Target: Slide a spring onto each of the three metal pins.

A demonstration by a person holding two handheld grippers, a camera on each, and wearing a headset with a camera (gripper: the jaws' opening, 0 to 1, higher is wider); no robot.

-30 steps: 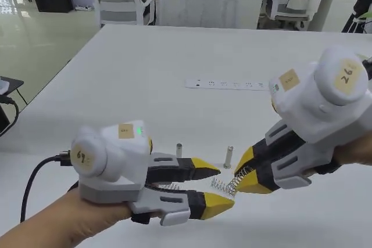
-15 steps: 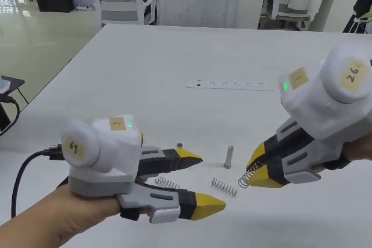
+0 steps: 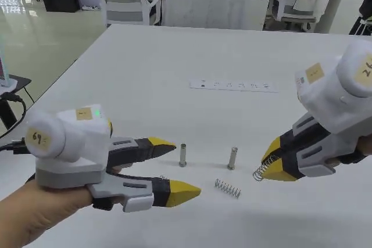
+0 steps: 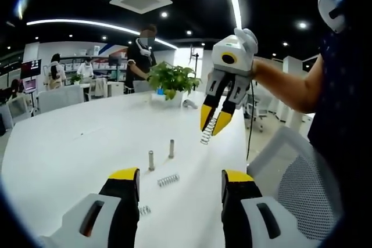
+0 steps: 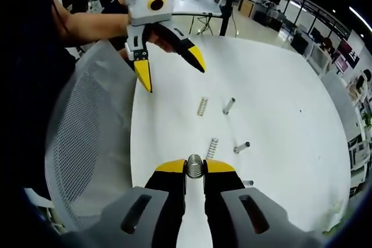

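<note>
Two short metal pins [image 3: 183, 155] [image 3: 232, 158] stand upright on the white table [image 3: 174, 74]. In the left gripper view the pins [image 4: 151, 160] [image 4: 171, 148] stand ahead of my jaws. My right gripper [image 3: 266, 169] is shut on a spring [image 3: 259, 171] that hangs from its tips, right of the pins; the same spring [image 5: 195, 166] sits end-on between its jaws [image 5: 195, 169]. My left gripper [image 3: 186, 166] is open with nothing in it, left of the pins. One loose spring [image 3: 227, 187] lies in front of the pins, and another [image 4: 144, 209] lies near my left jaw.
A white power strip [image 3: 232, 85] lies across the table farther back. Office chairs [image 3: 200, 10] stand along the far edge. A mesh chair [image 5: 87, 132] is on the near side. A potted plant [image 4: 174, 79] sits at the table's end, with people standing behind it.
The two grippers have drawn apart: the left pulled back to the left and its jaws spread wider, while the right moved right and up a little with the spring.
</note>
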